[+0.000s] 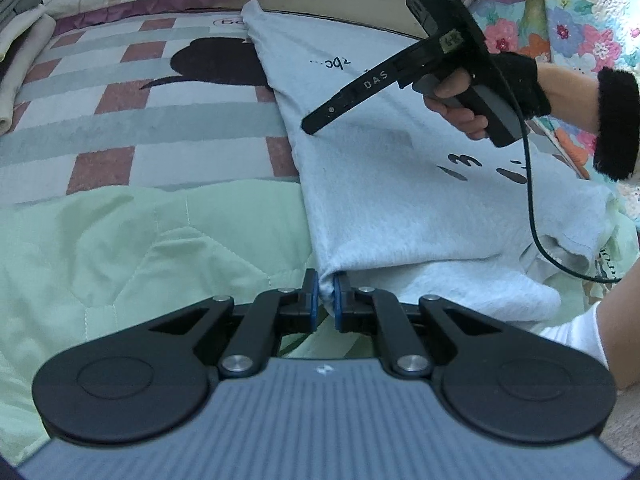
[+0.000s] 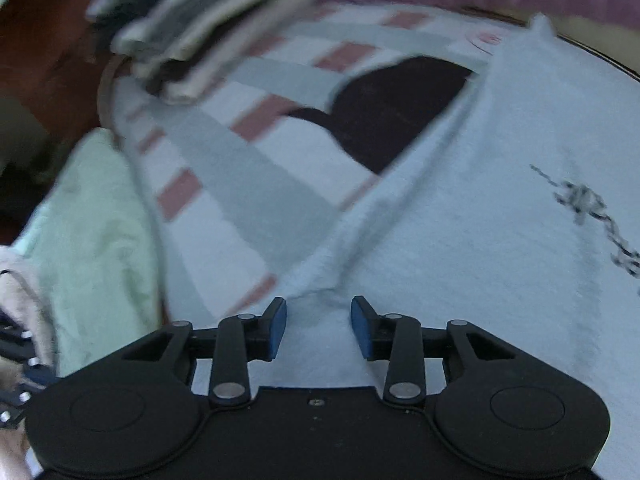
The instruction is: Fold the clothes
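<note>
A light blue garment (image 1: 384,184) with dark printed marks lies spread on the bed, partly folded along its left edge. My left gripper (image 1: 326,292) is shut on the near corner of the garment. My right gripper (image 1: 316,124) hovers above the middle of the garment, held in a gloved hand. In the right wrist view the right gripper (image 2: 319,320) is open, its blue pads (image 2: 279,326) just above the garment (image 2: 480,220) near a folded edge. That view is motion blurred.
A checked blanket (image 1: 140,120) with a black shape covers the bed on the left. A pale green quilt (image 1: 140,248) lies at the near side. A pile of folded clothes (image 2: 192,28) sits at the far left. A floral cloth (image 1: 592,20) is at the right.
</note>
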`<state>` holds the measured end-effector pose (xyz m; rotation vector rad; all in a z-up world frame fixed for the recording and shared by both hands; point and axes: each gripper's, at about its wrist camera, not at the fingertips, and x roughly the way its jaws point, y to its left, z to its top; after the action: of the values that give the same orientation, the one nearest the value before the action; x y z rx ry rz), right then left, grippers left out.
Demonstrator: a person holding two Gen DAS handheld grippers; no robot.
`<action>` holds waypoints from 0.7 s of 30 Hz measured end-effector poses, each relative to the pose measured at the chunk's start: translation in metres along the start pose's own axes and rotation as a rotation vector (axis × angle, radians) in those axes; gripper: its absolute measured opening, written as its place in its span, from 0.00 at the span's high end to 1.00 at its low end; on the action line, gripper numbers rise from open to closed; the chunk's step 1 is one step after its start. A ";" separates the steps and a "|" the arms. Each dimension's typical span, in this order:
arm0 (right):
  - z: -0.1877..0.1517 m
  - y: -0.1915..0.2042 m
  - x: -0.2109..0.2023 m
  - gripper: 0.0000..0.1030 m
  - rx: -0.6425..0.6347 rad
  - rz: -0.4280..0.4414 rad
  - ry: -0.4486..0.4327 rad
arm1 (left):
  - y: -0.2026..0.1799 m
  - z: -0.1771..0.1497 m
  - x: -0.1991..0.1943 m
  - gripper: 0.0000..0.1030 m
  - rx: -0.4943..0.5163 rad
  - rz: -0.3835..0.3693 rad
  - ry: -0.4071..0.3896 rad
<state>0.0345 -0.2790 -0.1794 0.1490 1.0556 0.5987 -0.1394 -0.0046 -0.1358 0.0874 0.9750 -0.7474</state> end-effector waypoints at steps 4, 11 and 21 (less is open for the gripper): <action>-0.002 0.011 0.004 0.93 -0.078 0.002 -0.044 | 0.001 -0.001 0.001 0.94 -0.009 -0.002 0.007; 0.012 0.000 0.002 0.97 -0.056 -0.068 -0.124 | -0.003 -0.005 0.004 0.93 -0.001 0.011 0.037; -0.053 -0.014 -0.103 0.64 0.214 -0.318 -0.283 | 0.021 0.010 -0.042 0.78 -0.084 -0.009 0.028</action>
<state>-0.0416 -0.3536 -0.1316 0.2402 0.8428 0.1695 -0.1340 0.0298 -0.1026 0.0202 1.0328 -0.7144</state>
